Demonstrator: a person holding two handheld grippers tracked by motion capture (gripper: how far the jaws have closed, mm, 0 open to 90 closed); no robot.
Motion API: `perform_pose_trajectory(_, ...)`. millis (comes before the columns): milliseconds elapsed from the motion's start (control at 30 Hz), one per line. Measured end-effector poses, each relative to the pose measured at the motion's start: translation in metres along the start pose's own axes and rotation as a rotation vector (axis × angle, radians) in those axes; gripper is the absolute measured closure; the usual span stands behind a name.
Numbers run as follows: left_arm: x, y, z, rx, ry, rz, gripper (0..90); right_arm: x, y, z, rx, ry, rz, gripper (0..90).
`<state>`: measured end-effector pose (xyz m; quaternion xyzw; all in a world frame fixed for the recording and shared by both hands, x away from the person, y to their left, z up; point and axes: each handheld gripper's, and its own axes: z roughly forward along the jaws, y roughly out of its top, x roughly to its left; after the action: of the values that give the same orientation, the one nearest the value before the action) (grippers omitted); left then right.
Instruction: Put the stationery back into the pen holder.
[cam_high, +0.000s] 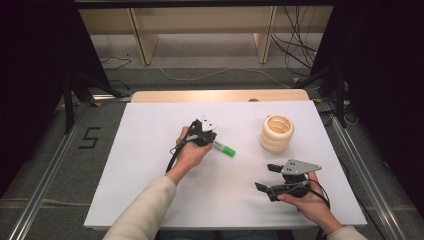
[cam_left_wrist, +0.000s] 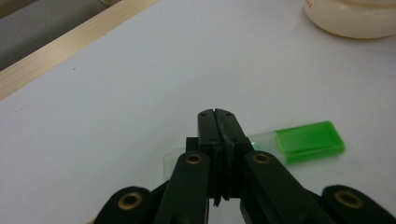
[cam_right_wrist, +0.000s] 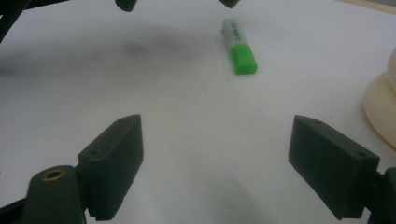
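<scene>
A highlighter with a white barrel and a green cap lies flat on the white table top, near the middle. My left gripper hovers over the barrel's white end. In the left gripper view its jaws are pressed together with nothing between them, and the highlighter lies across behind them. My right gripper rests at the front right, jaws wide apart and empty. From the right gripper view the highlighter lies farther off on the bare surface.
A cream ribbed round holder stands upright to the right of the highlighter, its base edge also in the right gripper view. A wooden strip borders the table's far edge. Cables lie on the floor beyond.
</scene>
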<state>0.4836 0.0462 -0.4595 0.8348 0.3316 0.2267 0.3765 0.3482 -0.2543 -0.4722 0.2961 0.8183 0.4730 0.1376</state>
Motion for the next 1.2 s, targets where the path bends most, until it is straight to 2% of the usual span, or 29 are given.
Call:
perform_pose_trajectory(133,0.002,0.007,0.02,0.029,0.001,-0.008,89.8,0.0,0.0,0.0,-0.002,0.004,0.007,19.0)
perform_pose_trajectory(400,0.003,0.005,0.038,0.072,0.023,-0.012,89.8,0.0,0.0,0.001,0.0,0.005,-0.001,19.0)
perform_pose_trajectory(433,0.004,0.005,0.038,0.092,0.024,0.005,89.8,0.0,0.0,0.001,0.001,0.005,0.001,19.0)
perform_pose_trajectory(633,0.004,0.005,0.043,0.1,0.024,-0.006,89.8,0.0,0.0,0.001,-0.002,0.006,-0.001,19.0)
perform_pose_trajectory(900,0.003,0.01,0.047,0.134,0.039,0.016,89.8,0.0,0.0,0.001,0.001,0.005,-0.005,19.0)
perform_pose_trajectory(1200,0.001,0.011,0.053,0.184,0.038,0.003,89.8,0.0,0.0,0.001,-0.001,0.005,-0.004,19.0)
